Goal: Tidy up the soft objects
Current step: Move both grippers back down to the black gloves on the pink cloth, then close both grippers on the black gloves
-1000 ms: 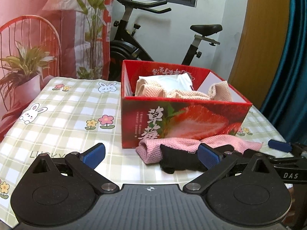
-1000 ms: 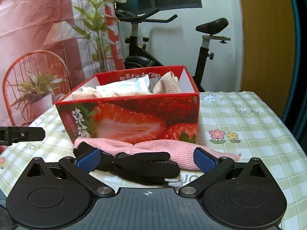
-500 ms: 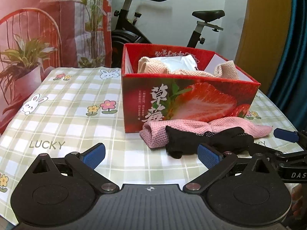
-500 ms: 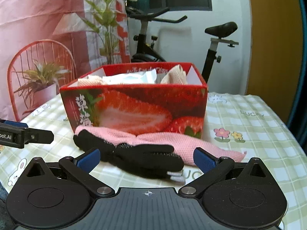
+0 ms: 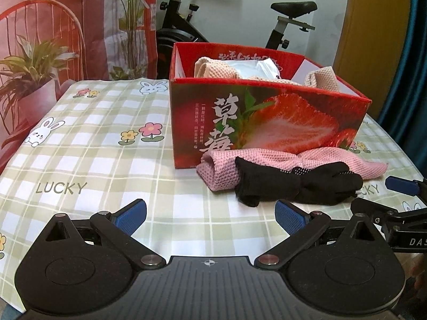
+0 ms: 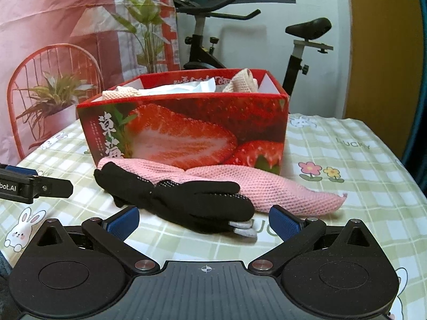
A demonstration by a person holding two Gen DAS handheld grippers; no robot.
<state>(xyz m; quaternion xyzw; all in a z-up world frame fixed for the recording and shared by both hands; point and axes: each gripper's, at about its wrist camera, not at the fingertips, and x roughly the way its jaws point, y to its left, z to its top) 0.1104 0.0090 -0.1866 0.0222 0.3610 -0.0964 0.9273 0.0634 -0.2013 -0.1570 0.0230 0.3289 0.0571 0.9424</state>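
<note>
Both the left gripper (image 5: 210, 217) and right gripper (image 6: 204, 221) had their jaws spread wide, gripping nothing. A black glove (image 6: 176, 200) lay just ahead of the right jaws, overlapping a pink cloth (image 6: 267, 186) on the surface (image 5: 93, 160). Beyond them, the red box (image 6: 186, 130) held beige cloths (image 5: 216, 69) and a white packet (image 5: 256, 66).
</note>
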